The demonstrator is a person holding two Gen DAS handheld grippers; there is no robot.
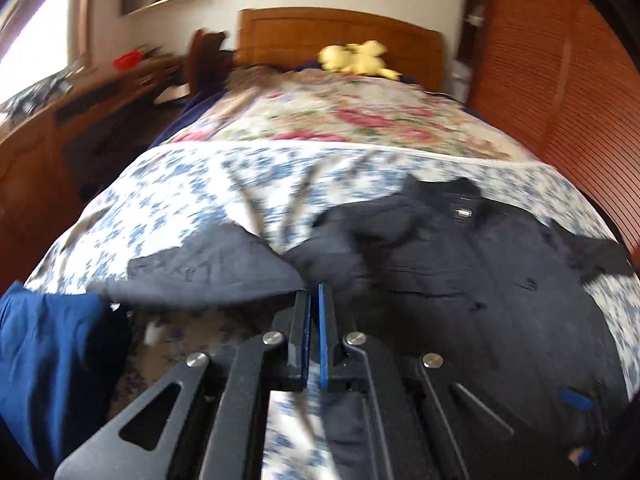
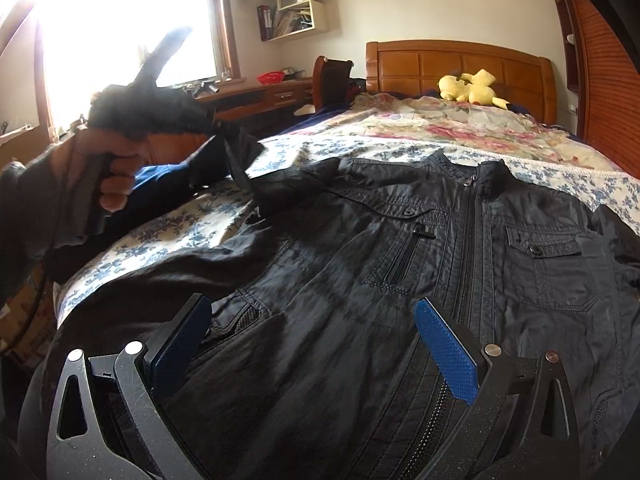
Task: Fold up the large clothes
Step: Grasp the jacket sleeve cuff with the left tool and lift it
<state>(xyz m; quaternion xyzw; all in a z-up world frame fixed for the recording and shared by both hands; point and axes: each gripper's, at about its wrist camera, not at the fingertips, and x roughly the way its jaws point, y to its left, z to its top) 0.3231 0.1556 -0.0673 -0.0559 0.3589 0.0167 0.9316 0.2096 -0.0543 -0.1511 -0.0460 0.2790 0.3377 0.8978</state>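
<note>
A black zip-front jacket [image 2: 400,248] lies face up across the near end of a bed [image 2: 180,224], collar toward the far headboard [image 2: 460,64], its zipper running down the middle. The left sleeve [image 2: 236,160] is lifted off the bedspread, pinched in the left tongs [image 1: 314,296], whose blue pads sit closed tight on the dark cloth at the tips; the right wrist view shows a person's hand [image 2: 108,160] gripping that tool above the bed's left edge. The right tongs [image 2: 312,316] hover just over the jacket's lower front, jaws spread wide with nothing between them, one finger either side of the left chest panel near the zipper. A blue-flowered bedspread lies under the jacket, a pink floral quilt [image 2: 460,124] beyond it. A yellow plush toy [image 2: 472,88] rests by the headboard. A blue garment [image 1: 52,360] sits at near left.
</note>
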